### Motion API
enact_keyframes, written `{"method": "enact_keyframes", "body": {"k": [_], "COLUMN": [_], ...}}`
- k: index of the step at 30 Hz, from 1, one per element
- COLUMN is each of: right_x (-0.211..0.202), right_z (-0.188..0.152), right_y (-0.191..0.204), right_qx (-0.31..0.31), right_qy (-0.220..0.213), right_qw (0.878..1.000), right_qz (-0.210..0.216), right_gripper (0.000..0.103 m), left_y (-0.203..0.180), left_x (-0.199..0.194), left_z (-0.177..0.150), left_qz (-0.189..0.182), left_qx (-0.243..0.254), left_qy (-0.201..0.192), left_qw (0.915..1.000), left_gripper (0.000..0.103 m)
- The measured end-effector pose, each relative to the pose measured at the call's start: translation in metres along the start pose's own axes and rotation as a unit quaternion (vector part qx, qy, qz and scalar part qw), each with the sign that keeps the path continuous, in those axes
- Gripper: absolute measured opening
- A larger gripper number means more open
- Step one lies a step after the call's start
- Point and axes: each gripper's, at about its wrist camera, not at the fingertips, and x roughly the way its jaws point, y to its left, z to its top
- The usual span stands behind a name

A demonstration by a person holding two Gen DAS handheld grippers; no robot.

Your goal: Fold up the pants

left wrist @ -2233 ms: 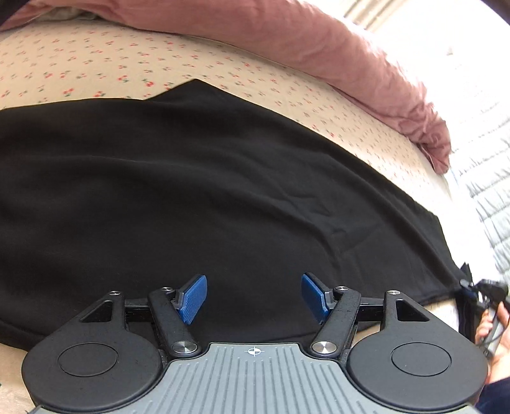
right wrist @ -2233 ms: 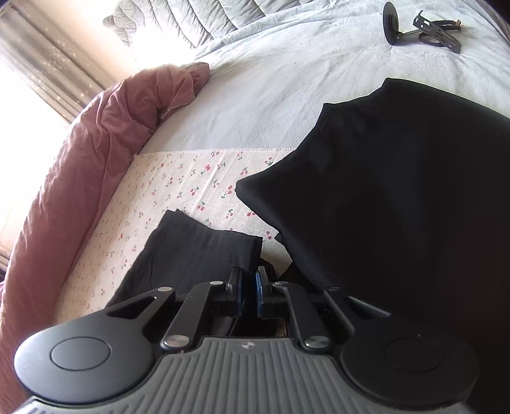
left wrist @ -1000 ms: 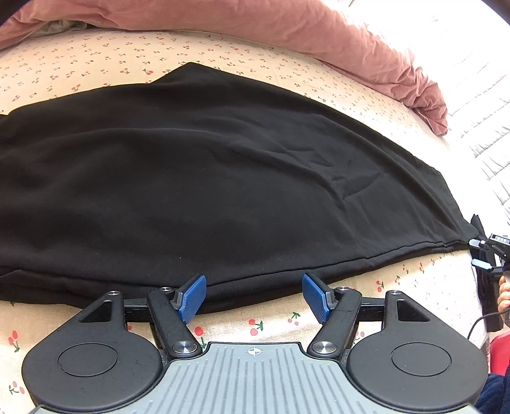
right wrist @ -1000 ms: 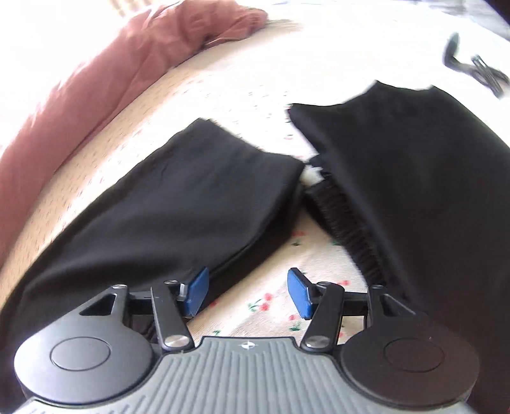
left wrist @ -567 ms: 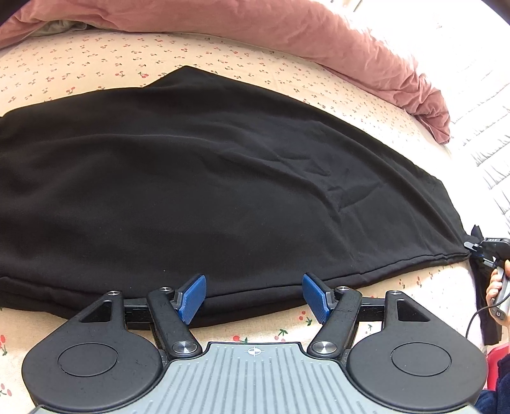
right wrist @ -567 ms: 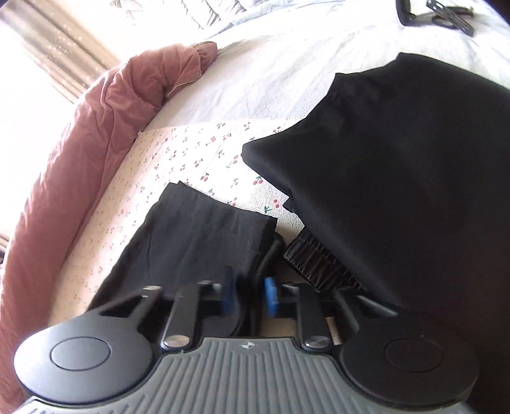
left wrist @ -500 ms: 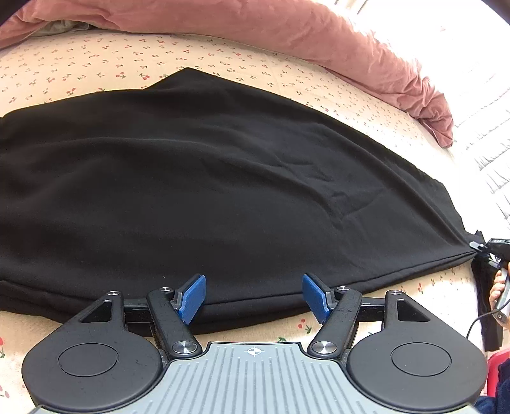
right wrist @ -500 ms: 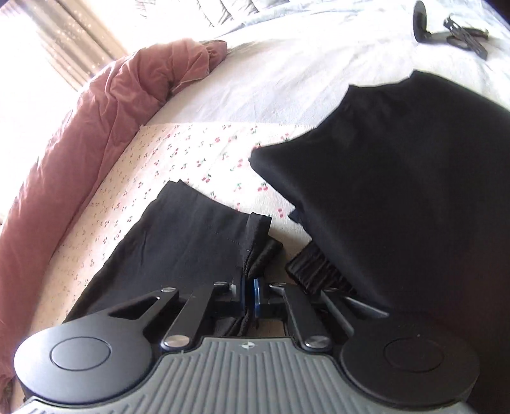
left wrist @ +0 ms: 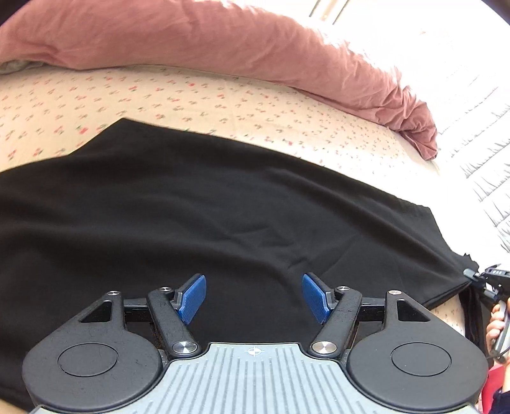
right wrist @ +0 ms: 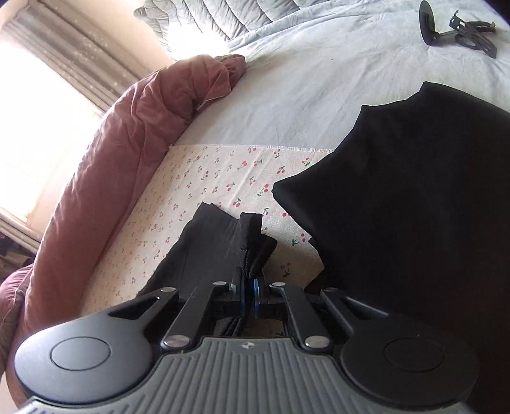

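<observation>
A cherry-print sheet [left wrist: 223, 105] covers the bed, with a rumpled pink duvet [left wrist: 255, 47] bunched along its far edge. A pale grey quilt [right wrist: 318, 79] lies beyond, carrying a black metal bracket [right wrist: 462, 27]. Curtains [right wrist: 73, 60] hang at the bright window.

Black pants [left wrist: 191, 216] run off the left edge, waistband unseen

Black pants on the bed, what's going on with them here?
A person with a handheld gripper in each hand is folding black fabric pants spread on a cherry-print sheet. The right gripper has its jaws shut on a bunched edge of the pants. The left gripper hovers open above the cloth, gripping nothing.
</observation>
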Motion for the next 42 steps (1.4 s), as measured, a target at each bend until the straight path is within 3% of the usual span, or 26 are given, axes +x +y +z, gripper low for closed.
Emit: {"method": "enact_keyframes", "body": {"k": [3,11,14,15,17,20,21,22,25,28,32,34,37,41,42], "right_x": [0.026,0.026,0.027,0.025,0.022,0.010,0.006,0.005,0.017,0.054,0.090,0.106,0.135,0.158,0.161], "right_z": [-0.004,0.003,0.005,0.004,0.003,0.005,0.009,0.014,0.033,0.056,0.074,0.082,0.087,0.094,0.093], "right_y": [-0.005,-0.006,-0.008,-0.006,0.004,0.024,0.033,0.040,0.047,0.033,0.041,0.044,0.049,0.057,0.063], "right_qx": [-0.017,-0.017,-0.009,-0.021,-0.066,-0.151,-0.184,-0.208,-0.222,-0.162,-0.186,-0.183,-0.170,-0.155,-0.160], "right_qy": [0.033,0.052,0.059,0.062,0.064,0.024,0.005,-0.006,-0.004,0.042,0.049,0.065,0.095,0.104,0.113], "right_qw": [0.998,0.998,0.998,0.997,0.995,0.987,0.982,0.978,0.975,0.985,0.980,0.980,0.979,0.980,0.979], "right_qz": [-0.044,-0.031,-0.025,-0.028,-0.035,-0.046,-0.041,-0.034,0.002,0.037,0.041,0.052,0.063,0.065,0.059], "right_gripper": [0.000,0.000,0.000,0.001,0.009,0.046,0.063,0.066,0.066,0.063,0.060,0.050,0.044,0.044,0.037], "left_y": [-0.041,-0.151,-0.183,-0.192,-0.208,-0.219,-0.220,-0.220,-0.211,-0.201,-0.195,-0.193,-0.192,-0.189,-0.188], "left_x": [0.029,0.140,0.180,0.184,0.182,0.173,0.169,0.165,0.156,0.149,0.146,0.145,0.145,0.144,0.143], "left_z": [0.022,0.057,0.045,0.040,0.028,0.012,0.007,0.003,-0.005,-0.014,-0.020,-0.021,-0.022,-0.022,-0.023], "left_qz": [-0.024,-0.084,-0.095,-0.090,-0.095,-0.127,-0.131,-0.141,-0.171,-0.173,-0.177,-0.180,-0.184,-0.190,-0.191], "left_qx": [0.042,0.093,0.101,0.108,0.134,0.148,0.149,0.149,0.134,0.132,0.134,0.136,0.139,0.140,0.141], "left_qy": [0.004,0.050,0.066,0.052,0.035,0.038,0.037,0.040,0.056,0.057,0.053,0.051,0.050,0.050,0.049], "left_qw": [0.9988,0.9909,0.9881,0.9887,0.9858,0.9801,0.9793,0.9778,0.9744,0.9744,0.9737,0.9729,0.9718,0.9704,0.9701], "left_gripper": [0.067,0.067,0.077,0.088,0.089,0.089,0.089,0.089,0.089,0.089,0.089,0.089,0.089,0.089,0.089]}}
